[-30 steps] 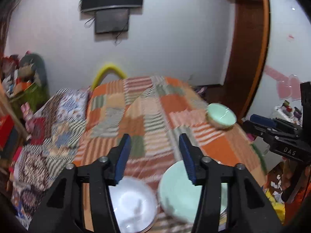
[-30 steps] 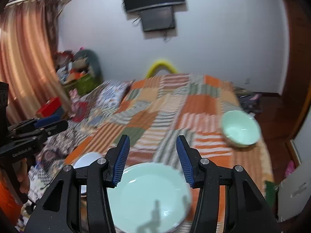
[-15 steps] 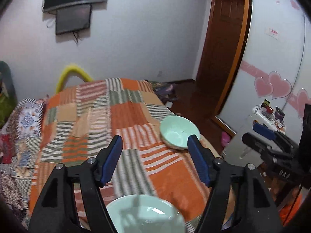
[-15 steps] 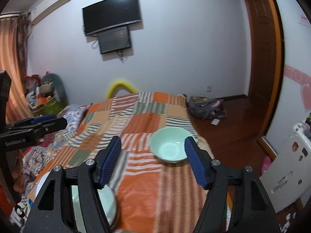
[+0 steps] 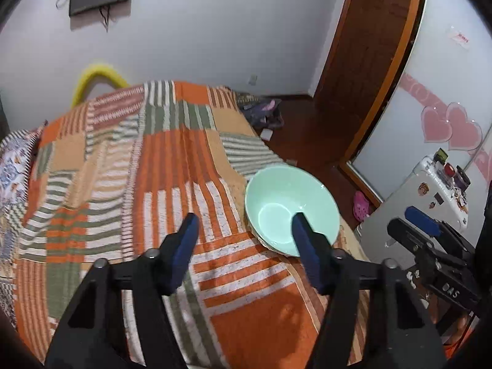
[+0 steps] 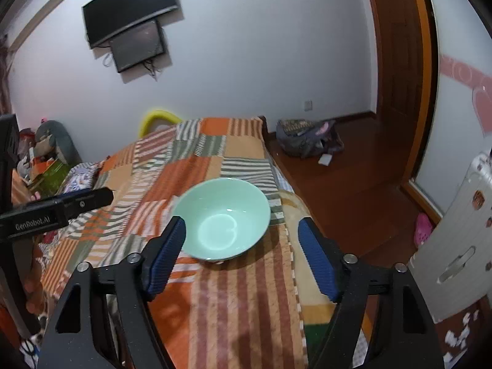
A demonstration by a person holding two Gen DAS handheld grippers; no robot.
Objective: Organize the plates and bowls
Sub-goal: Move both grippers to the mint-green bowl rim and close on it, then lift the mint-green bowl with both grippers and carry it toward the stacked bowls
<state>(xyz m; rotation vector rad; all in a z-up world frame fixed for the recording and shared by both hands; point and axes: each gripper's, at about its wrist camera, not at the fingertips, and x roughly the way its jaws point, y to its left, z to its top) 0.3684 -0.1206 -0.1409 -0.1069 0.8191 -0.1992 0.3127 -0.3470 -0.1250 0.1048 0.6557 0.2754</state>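
Mint-green bowl sits upright on the bed, on a patchwork blanket of orange, green and cream stripes, near the bed's right-hand edge. Inside is bare and glossy, with a light reflection on the bottom. In the left wrist view the same bowl lies at about 2 o'clock from frame centre; its underside shows a second rim line, maybe another bowl beneath, cannot tell.

Right tongs gape wide, holding nothing. The bowl lies ahead between the two blue-padded fingers, closer to the left pad; no contact visible. The right pad sits well clear of the bowl, over the blanket's edge.

Left tongs also spread apart and empty. Its right fingertip overlaps the bowl's near rim in the picture; whether it touches, cannot tell. Left fingertip hangs over striped blanket.

Each tool shows in the other's view: the right one at 4 o'clock in the left wrist view, the left one at 9 o'clock in the right wrist view.

Surroundings: dark wall-mounted TV at 11 o'clock with a smaller screen under it, yellow curved tube behind the bed's far end, dark bag on the wooden floor at 1 o'clock, brown door at 2 o'clock, white cabinet at 4 o'clock.
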